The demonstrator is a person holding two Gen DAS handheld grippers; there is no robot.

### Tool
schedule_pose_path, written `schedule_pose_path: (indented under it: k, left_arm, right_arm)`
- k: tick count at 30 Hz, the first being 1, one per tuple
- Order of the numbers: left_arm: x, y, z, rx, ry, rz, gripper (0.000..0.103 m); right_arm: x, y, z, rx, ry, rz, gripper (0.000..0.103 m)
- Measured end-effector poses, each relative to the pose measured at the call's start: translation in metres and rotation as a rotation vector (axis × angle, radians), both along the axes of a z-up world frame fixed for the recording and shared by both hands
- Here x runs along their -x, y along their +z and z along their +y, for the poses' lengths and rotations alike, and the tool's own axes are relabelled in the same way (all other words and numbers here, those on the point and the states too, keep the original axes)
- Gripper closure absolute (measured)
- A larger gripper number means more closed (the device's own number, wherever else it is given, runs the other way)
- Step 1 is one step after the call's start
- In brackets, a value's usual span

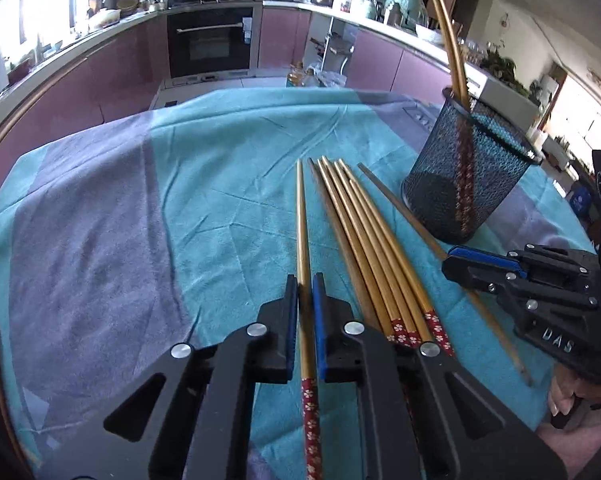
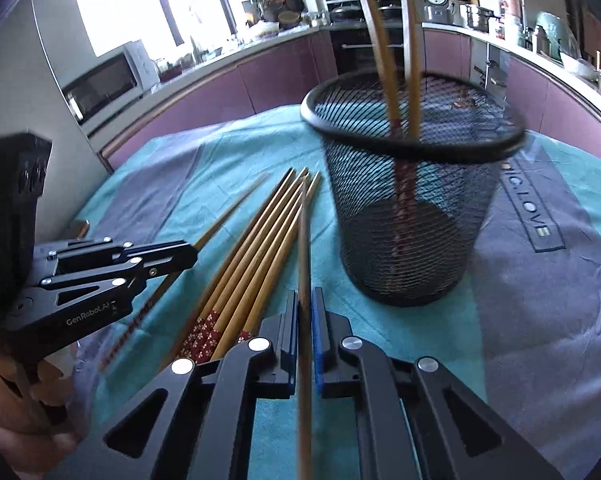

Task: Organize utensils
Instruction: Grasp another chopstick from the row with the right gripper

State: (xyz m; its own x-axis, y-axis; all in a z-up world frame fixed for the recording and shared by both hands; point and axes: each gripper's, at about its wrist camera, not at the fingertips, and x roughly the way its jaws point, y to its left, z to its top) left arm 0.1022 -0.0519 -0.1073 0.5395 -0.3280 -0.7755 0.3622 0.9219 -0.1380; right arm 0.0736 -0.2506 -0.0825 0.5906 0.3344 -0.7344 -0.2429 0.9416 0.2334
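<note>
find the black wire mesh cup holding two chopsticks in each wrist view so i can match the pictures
Left wrist view: the black wire mesh cup stands at the right, beyond the row of loose wooden chopsticks.
Right wrist view: it fills the centre-right, close ahead of the right gripper, right of the same row.
Shared landmark: the teal and grey cloth under everything; the cup stands on it in both views.

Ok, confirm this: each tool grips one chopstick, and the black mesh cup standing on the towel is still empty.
Not empty. The right wrist view shows two chopsticks already standing in the mesh cup. The rest holds: the left tool and the right tool each grip one chopstick, and the cup stands on the towel.
</note>
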Motion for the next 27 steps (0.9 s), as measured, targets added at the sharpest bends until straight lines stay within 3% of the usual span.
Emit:
schedule_pose_path:
  k: [4, 9, 19, 27]
  left_arm:
    - [0.011, 0.007, -0.001, 0.029, -0.050, -0.015, 0.095]
    - [0.017, 0.000, -0.011, -0.005, -0.108, 0.002, 0.095]
    - [0.006, -0.013, -0.021, -0.034, -0.154, 0.041, 0.093]
    - [-0.001, -0.009, -0.017, -0.005, -0.119, 0.048, 0.095]
  right_arm:
    - [0.006, 0.007, 0.005, -0.001, 0.078, -0.012, 0.097]
    - [0.001, 0.002, 0.016, 0.051, 0.140, 0.027, 0.097]
    - [-0.011, -0.007, 0.022, 0.088, 0.145, 0.057, 0.096]
    - [-0.004, 0.008, 0.015, 0.053, 0.146, -0.004, 0.097]
